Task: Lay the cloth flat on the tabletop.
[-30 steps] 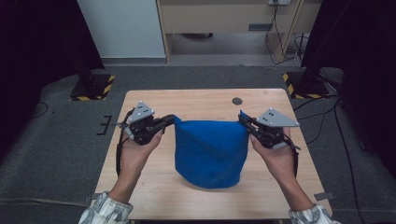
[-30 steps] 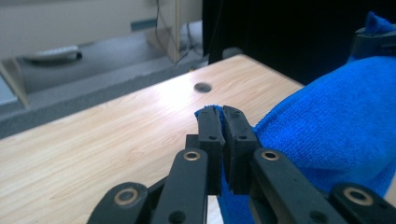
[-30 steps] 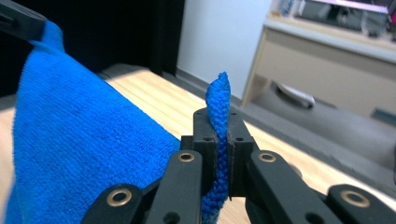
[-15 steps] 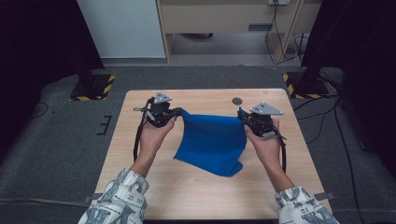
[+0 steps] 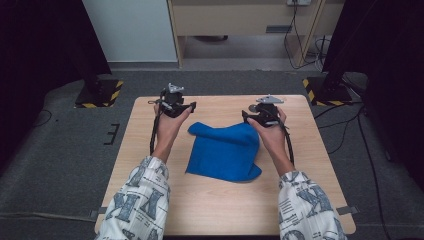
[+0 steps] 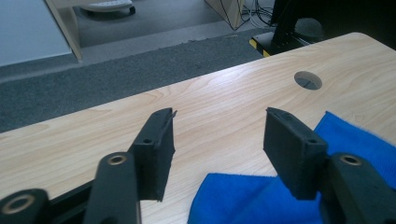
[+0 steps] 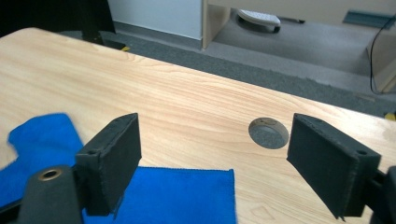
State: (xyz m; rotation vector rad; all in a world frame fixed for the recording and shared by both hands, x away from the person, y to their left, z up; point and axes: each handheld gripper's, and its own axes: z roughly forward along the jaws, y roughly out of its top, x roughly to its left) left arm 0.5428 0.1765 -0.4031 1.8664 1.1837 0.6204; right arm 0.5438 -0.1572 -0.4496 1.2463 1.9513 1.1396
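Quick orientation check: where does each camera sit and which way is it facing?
High view: above the near edge, looking forward and down; forearms, left tool, right tool.
Left gripper view: on the left tool, facing the far edge, jaws apart.
Right gripper view: on the right tool, likewise.
Shared: blue cloth, table hole.

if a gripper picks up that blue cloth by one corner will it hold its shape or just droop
Probably droop: the blue cloth lies rumpled, edges folded over. It looks thin, so likely light. Its fuzzy surface should give the pads some grip.
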